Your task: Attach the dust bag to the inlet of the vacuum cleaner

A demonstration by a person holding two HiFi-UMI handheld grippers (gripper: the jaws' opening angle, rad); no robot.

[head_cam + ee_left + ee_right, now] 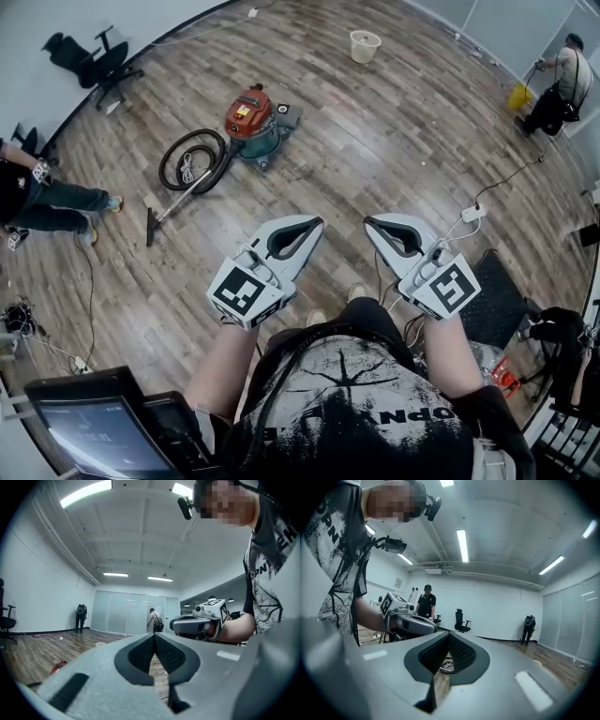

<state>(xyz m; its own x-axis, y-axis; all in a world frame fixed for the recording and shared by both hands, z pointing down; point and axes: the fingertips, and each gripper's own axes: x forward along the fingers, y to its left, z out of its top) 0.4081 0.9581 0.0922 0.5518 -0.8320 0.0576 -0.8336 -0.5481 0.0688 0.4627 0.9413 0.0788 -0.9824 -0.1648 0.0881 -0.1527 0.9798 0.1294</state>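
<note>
Head view: the left gripper [315,223] and the right gripper [368,222] are held side by side above the wooden floor [394,141], both pointing away from the person. Each has its jaws closed, with nothing between them. The red vacuum cleaner [250,120] stands on the floor well ahead of both grippers, with its coiled hose [192,159] just to its left. A grey flat item [287,115] touches its right side; whether this is the dust bag cannot be told. A pale bucket [365,45] stands farther off.

Left gripper view: the jaws of the left gripper [153,637] meet at the tips and are empty. The right gripper [187,624] shows beyond them, and the vacuum cleaner [58,666] at lower left.

Right gripper view: the jaws of the right gripper [449,636] are closed and empty. The left gripper [412,623] is beside them, and an office chair [461,619] stands by the far wall.
</note>
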